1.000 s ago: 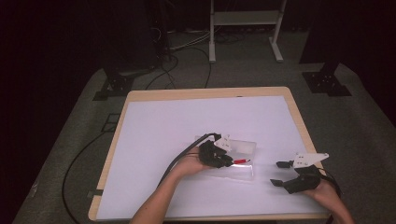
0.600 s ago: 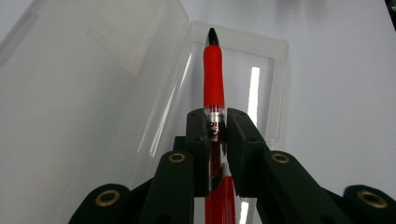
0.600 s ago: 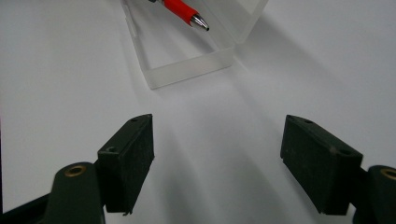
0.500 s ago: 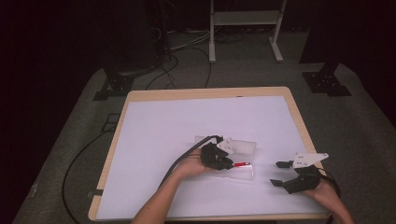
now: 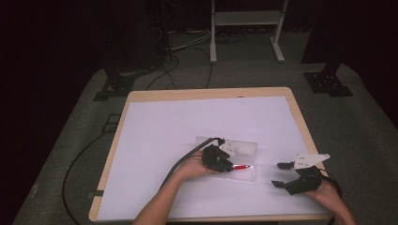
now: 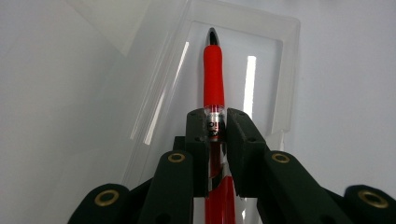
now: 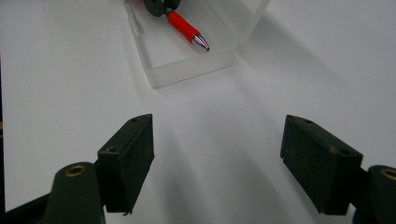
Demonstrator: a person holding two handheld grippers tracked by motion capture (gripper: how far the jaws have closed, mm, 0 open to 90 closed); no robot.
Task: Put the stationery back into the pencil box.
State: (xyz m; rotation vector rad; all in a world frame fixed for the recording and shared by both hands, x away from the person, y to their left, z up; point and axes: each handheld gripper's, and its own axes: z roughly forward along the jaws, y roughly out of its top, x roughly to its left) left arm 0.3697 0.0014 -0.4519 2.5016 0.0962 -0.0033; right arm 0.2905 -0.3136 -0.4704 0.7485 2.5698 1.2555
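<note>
A red pen (image 6: pixel 213 79) with a silver tip is clamped between the jaws of my left gripper (image 6: pixel 217 116), its tip pointing into a clear plastic case (image 6: pixel 285 70) that lies open on the white table. From above, the left gripper (image 5: pixel 224 164) hovers over the case (image 5: pixel 246 147) with the pen (image 5: pixel 241 167) sticking out to the right. The right gripper view catches the pen (image 7: pixel 187 30) over the case's tray (image 7: pixel 187 70). My right gripper (image 5: pixel 280 174) rests to the right of the case, jaws wide apart (image 7: pixel 217 158) and holding nothing.
The white sheet (image 5: pixel 187 126) covers a wooden-edged table (image 5: pixel 206 93). A black cable (image 5: pixel 183 161) trails from the left gripper. Beyond the table stand a white rack (image 5: pixel 246 18), dark stands (image 5: pixel 328 79) and floor cables.
The left gripper with the pen has shifted slightly toward the near side of the case. The right gripper has stayed in place.
</note>
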